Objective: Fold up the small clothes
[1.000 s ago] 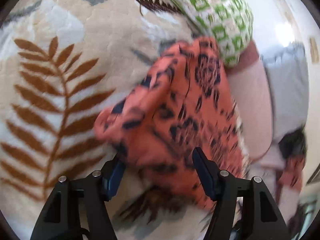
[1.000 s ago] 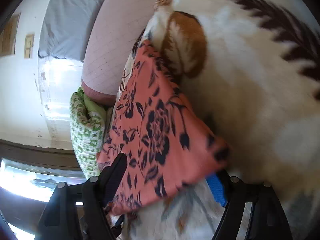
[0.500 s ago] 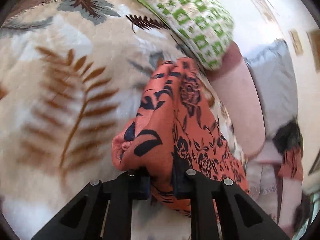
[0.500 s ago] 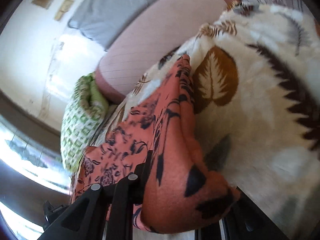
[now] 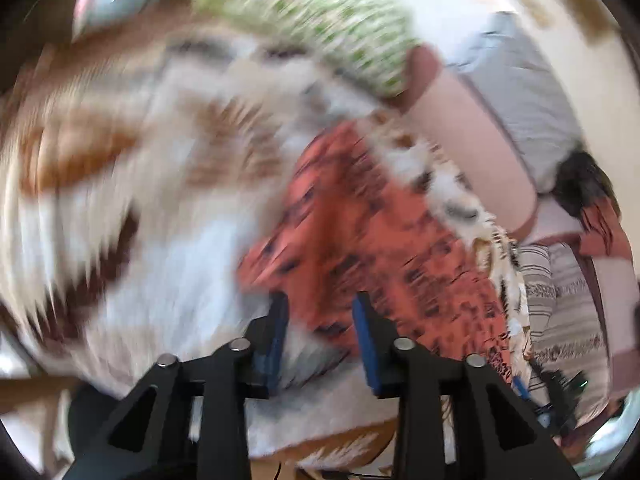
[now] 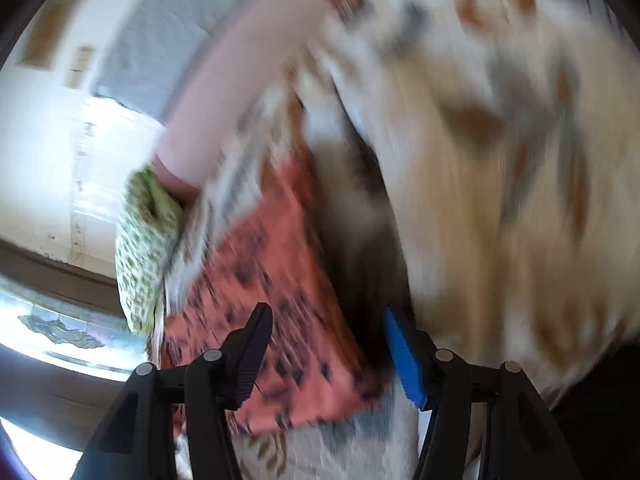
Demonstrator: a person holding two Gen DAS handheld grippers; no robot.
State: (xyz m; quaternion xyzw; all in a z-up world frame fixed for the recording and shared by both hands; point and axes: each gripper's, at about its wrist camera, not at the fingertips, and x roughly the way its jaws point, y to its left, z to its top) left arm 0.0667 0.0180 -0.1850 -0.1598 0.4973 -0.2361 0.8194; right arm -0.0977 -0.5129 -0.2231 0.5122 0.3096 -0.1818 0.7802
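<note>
An orange cloth with a black flower print (image 5: 360, 232) lies folded on a fluffy leaf-patterned blanket (image 5: 140, 220). Both views are blurred by motion. My left gripper (image 5: 320, 316) hovers over the cloth's near corner. Its jaws are opening and the blue pads stand clear of the fabric. In the right wrist view the same cloth (image 6: 272, 264) lies below my right gripper (image 6: 326, 336). That gripper's jaws are opening too, wide apart, with the cloth's near edge seen between the fingers but not pinched.
A green-and-white patterned pillow (image 5: 320, 28) lies at the head of the bed, also seen in the right wrist view (image 6: 144, 248). A pink bolster (image 5: 472, 140) and a grey pillow (image 5: 520, 92) run along the cloth's far side. The blanket (image 6: 500, 200) spreads to the right.
Half a second ago both grippers were shut on the cloth's edge. Both have now let go and pulled back and up, and the cloth rests on the blanket.
</note>
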